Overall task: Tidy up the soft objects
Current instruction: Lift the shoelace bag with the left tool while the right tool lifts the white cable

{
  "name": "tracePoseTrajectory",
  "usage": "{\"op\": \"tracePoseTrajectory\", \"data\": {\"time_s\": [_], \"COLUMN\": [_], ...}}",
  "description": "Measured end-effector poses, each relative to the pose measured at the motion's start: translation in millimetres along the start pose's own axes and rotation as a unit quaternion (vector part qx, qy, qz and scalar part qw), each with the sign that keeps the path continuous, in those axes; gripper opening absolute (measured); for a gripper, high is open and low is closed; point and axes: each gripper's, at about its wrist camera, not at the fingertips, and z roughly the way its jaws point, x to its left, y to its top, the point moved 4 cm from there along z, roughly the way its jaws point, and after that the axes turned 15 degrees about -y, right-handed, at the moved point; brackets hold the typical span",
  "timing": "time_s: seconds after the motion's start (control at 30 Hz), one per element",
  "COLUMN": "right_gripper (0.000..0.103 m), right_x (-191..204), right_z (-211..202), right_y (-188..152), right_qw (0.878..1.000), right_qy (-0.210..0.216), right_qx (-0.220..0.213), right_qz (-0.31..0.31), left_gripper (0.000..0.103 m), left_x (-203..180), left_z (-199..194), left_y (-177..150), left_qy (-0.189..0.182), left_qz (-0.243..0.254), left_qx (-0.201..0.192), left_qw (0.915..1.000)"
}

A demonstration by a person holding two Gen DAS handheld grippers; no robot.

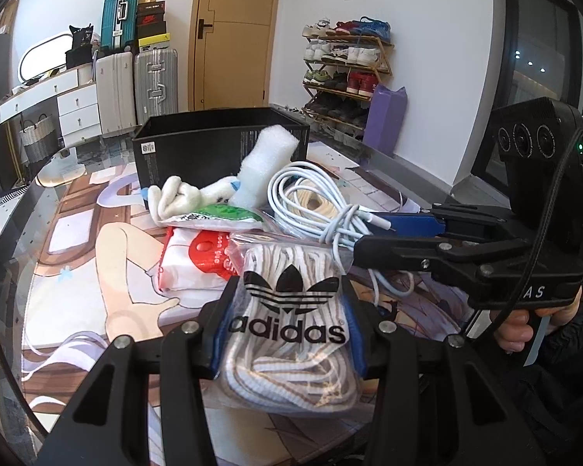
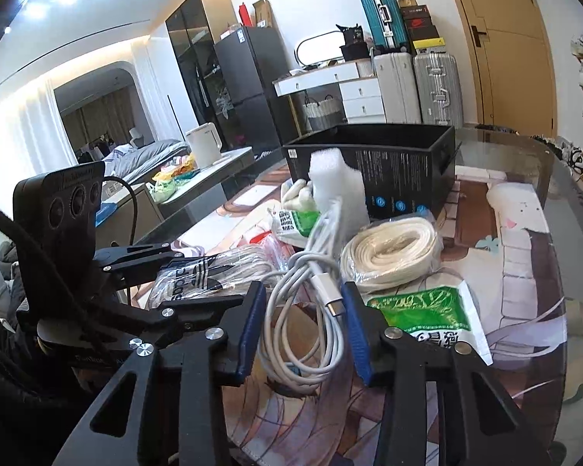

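Left gripper (image 1: 287, 334): blue-padded fingers (image 1: 219, 343) clamped on the laces bag (image 1: 291, 310), a clear packet of white laces with a black logo, pinched at both sides; whether it is raised off the counter (image 2: 540, 178) or rests on it, cannot tell.

Right gripper (image 2: 299, 318): fingers (image 2: 248, 326) apart, straddling the white cable (image 2: 303, 310) without touching it; a plug end lies just beside the right pad; coil rests on the mat (image 1: 77, 248).

Outward from there, the pile: rope coil (image 2: 388, 248) in a clear wrap just behind the cable; green packet (image 2: 427, 314) under the right finger; second green packet (image 1: 229, 213), red-and-white bag (image 1: 198, 256), white socks (image 1: 175, 198) and a foam block (image 1: 268, 163) leaning toward the black box (image 1: 198, 143); box open-topped, at the far side of the pile, touching the foam; its inside is not visible from either camera.

Progress, as judged: early; nearly everything soft is loose on the mat outside the box; only the laces bag is in hand; cable, rope, packets, socks and foam all left, presumably bound for the box.

Pose: left gripper low and level, pointing toward the box over the pile; right gripper comes in from the right side, roughly level, crossing ahead of the left; the person's hand (image 1: 524, 326) wraps its handle.
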Motion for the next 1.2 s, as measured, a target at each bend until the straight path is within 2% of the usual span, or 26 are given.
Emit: {"op": "tracePoseTrajectory", "data": {"time_s": [0.43, 0.47, 0.5, 0.6, 0.77, 0.8, 0.93, 1.1, 1.2], "right_gripper": [0.036, 0.035, 0.027, 0.024, 0.025, 0.027, 0.048, 0.054, 0.054], "right_x": [-7, -7, -7, -9, -5, -4, -3, 3, 7], "right_z": [-13, -15, -15, -11, 0, 1, 6, 18, 20], "right_y": [9, 9, 9, 9, 1, 0, -1, -3, -4], "right_qw": [1.0, 0.999, 0.999, 1.0, 1.0, 1.0, 1.0, 0.998, 0.998], "right_qy": [0.0, 0.0, -0.001, 0.005, -0.014, -0.015, -0.014, -0.003, -0.008], "right_qx": [-0.028, -0.029, -0.03, -0.02, 0.006, 0.01, 0.025, 0.052, 0.051], "right_qz": [0.014, 0.015, 0.016, 0.022, 0.002, -0.002, -0.011, -0.034, -0.045], "left_gripper": [0.046, 0.046, 0.046, 0.046, 0.046, 0.046, 0.046, 0.046, 0.046], "left_x": [3, 3, 3, 4, 7, 7, 6, 5, 6], "left_z": [-9, -10, -10, -7, 2, 3, 4, 5, 6], "left_y": [9, 11, 10, 9, 3, 3, 3, 3, 3], "left_qy": [-0.003, -0.004, -0.003, -0.003, 0.002, 0.002, -0.001, -0.001, 0.0], "left_qz": [-0.007, -0.008, -0.009, -0.011, -0.014, -0.015, -0.012, -0.01, -0.011], "left_qx": [-0.023, -0.024, -0.024, -0.02, 0.0, 0.002, 0.004, 0.006, 0.006], "left_qw": [0.9997, 0.9997, 0.9997, 0.9997, 0.9999, 0.9999, 0.9999, 0.9999, 0.9999]}}
